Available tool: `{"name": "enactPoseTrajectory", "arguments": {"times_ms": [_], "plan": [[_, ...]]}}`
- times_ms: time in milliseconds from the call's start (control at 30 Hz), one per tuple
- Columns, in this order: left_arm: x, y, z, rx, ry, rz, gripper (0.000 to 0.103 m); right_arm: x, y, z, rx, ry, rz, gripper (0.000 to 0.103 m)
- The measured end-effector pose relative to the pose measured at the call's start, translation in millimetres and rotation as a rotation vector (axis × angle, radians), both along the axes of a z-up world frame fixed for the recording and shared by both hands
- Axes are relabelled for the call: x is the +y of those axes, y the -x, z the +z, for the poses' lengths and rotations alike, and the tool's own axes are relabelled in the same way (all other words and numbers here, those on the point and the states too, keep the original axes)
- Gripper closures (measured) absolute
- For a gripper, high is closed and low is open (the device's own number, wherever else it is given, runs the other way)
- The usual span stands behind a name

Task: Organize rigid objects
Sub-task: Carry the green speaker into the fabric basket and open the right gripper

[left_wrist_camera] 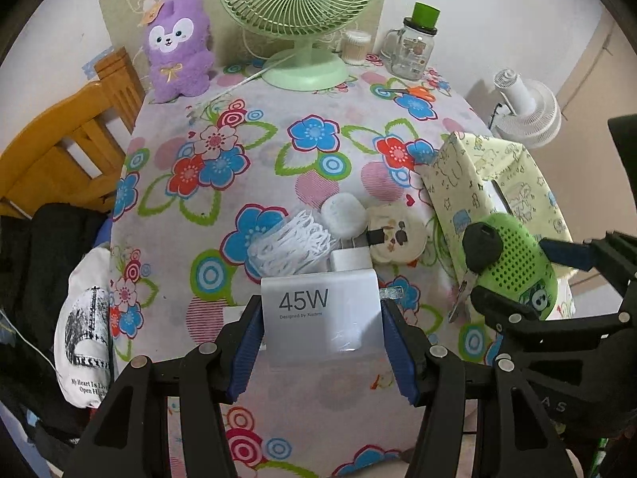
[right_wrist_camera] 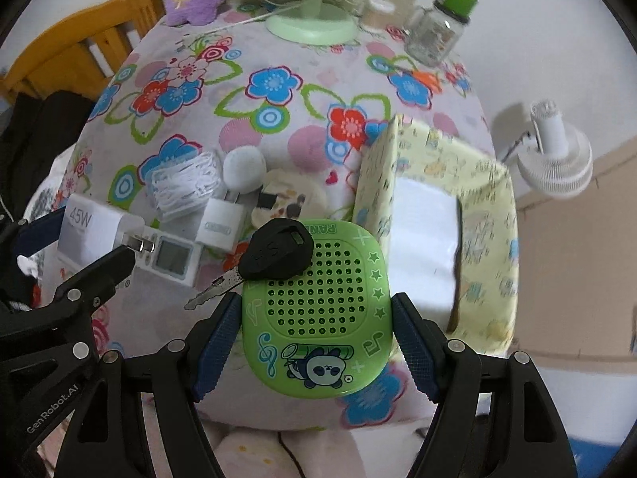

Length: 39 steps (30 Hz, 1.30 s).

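Charger (left_wrist_camera: 320, 318), a smooth white block marked 45W, sits clamped between the left tool's (left_wrist_camera: 320, 342) ribbed blue pads, above the table (left_wrist_camera: 254, 127). The right tool (right_wrist_camera: 318, 342) grips a green perforated plastic speaker (right_wrist_camera: 318, 314) by its sides, a black-headed key (right_wrist_camera: 274, 255) lying on top. Both probably head for the open paper-covered box (right_wrist_camera: 489, 207) just beyond. Smaller chargers and a coiled cable wait on the floral cloth.

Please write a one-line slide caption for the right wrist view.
Right tongs grip a green panda speaker with a black key resting on top.
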State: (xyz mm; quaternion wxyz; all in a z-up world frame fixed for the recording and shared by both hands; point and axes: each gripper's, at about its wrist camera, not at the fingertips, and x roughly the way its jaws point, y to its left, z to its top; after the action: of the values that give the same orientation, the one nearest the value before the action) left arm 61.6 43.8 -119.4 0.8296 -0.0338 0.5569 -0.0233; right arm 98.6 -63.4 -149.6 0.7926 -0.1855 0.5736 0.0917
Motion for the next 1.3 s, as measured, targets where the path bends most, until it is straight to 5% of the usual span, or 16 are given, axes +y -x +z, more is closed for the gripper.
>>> {"name": "enactPoseTrajectory", "arguments": {"times_ms": [300, 633, 1300], "plan": [[-36.5, -25.9, -0.7, 0.016, -0.008, 0.089, 0.044, -22.0, -30.6, -4.3, -0.053, 0.111, 0.179, 0.026], [-73.2, -45.8, -6.0, 0.047, -0.034, 0.132, 0.044, -58.9, -54.9, -17.1, -0.016, 0.045, 0.220, 0.026], [-138.3, -82.5, -2.2, 0.064, -0.122, 0.044, 0.044, -129.8, -75.4, -26.3, 0.044, -0.141, 0.095, 0.026]]}}
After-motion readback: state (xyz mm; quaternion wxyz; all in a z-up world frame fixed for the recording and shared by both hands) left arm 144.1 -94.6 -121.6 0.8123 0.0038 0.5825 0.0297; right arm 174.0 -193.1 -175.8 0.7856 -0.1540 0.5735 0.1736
